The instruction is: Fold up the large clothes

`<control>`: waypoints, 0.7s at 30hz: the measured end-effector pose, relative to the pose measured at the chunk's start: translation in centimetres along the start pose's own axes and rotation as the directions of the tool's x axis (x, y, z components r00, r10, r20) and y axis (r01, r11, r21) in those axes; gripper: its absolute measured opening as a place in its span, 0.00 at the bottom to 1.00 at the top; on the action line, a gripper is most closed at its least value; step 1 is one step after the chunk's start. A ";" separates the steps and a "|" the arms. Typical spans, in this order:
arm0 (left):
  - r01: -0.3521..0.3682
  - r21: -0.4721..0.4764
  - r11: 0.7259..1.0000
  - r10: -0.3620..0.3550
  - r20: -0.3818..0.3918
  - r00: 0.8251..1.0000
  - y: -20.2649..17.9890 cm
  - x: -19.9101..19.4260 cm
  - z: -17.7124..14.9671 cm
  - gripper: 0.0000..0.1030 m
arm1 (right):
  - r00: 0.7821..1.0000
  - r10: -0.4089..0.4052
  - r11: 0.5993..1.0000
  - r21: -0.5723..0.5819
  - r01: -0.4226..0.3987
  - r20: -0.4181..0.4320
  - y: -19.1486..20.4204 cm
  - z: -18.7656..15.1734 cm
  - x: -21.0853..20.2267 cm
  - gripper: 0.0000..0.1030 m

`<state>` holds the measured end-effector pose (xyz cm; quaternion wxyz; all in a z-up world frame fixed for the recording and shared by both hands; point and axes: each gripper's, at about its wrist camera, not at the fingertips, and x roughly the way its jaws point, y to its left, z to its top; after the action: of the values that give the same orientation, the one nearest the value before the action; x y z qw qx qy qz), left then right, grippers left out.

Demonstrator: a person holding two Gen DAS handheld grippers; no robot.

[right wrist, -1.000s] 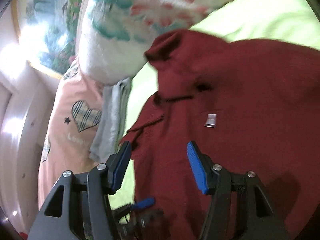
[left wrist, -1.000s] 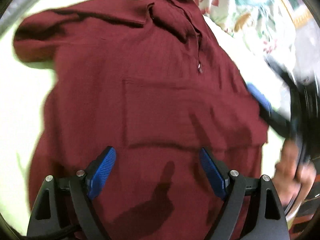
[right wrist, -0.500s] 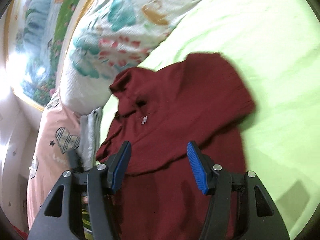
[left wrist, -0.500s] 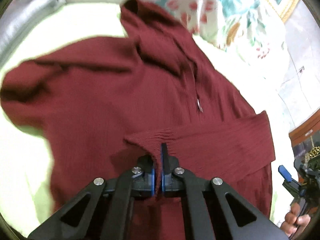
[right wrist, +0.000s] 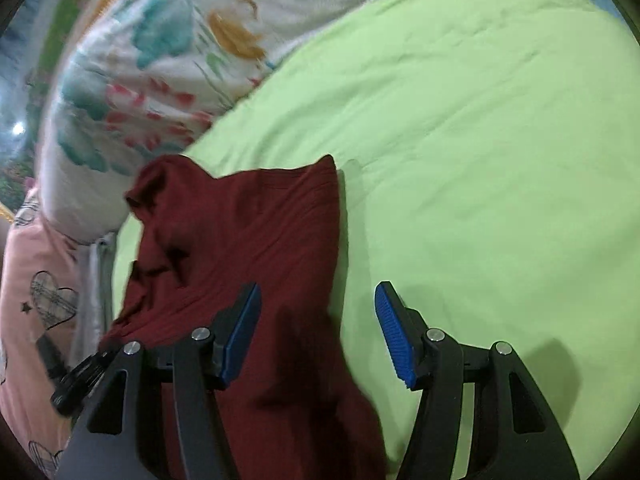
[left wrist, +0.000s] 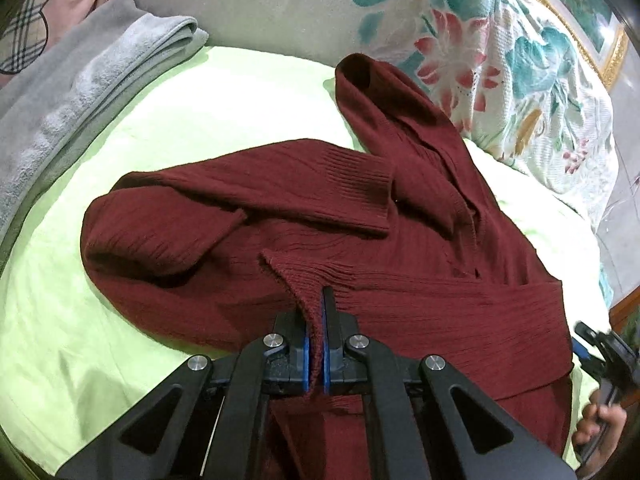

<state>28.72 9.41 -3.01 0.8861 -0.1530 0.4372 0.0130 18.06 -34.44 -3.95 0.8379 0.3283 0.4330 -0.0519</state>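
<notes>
A dark red knit sweater (left wrist: 420, 280) lies on the light green bedsheet (left wrist: 80, 340). One sleeve is folded across its chest, with the ribbed cuff (left wrist: 356, 184) near the collar. My left gripper (left wrist: 315, 320) is shut on a ribbed edge of the sweater and holds it just above the body. In the right wrist view the sweater (right wrist: 256, 240) lies at the left. My right gripper (right wrist: 316, 332) is open and empty, over the sweater's right edge and the green sheet (right wrist: 480, 160).
A folded grey towel (left wrist: 80, 80) lies at the far left of the bed. A floral quilt (left wrist: 500, 60) is bunched behind the sweater and also shows in the right wrist view (right wrist: 160, 60). A pink pillow with a plaid heart (right wrist: 44, 304) lies at the left.
My left gripper closed on the sweater's ribbed edge and has drawn it across the body. My right gripper, still open, has swung right toward the bare sheet.
</notes>
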 end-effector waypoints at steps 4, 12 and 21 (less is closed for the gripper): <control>0.007 0.006 1.000 -0.007 -0.014 1.000 -0.5 0.1 0.5 0.02 | 0.998 0.025 0.997 -0.076 -0.029 -0.057 1.2 1.4 3.0 0.16; 0.061 0.100 0.993 -0.057 -0.040 0.998 -4.2 1.5 0.7 0.03 | 0.998 -0.063 0.996 -0.059 0.063 -0.010 -1.1 2.2 1.0 0.09; 0.052 0.062 0.997 -0.047 -0.084 0.995 -1.9 2.1 0.6 0.08 | 0.995 -0.061 0.968 -0.237 0.079 0.084 4.5 -3.1 -2.1 0.44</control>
<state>30.71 7.56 -3.81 0.8719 -0.1356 0.4697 -0.0295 16.33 -29.55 -1.38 0.8849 0.2068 0.4154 -0.0412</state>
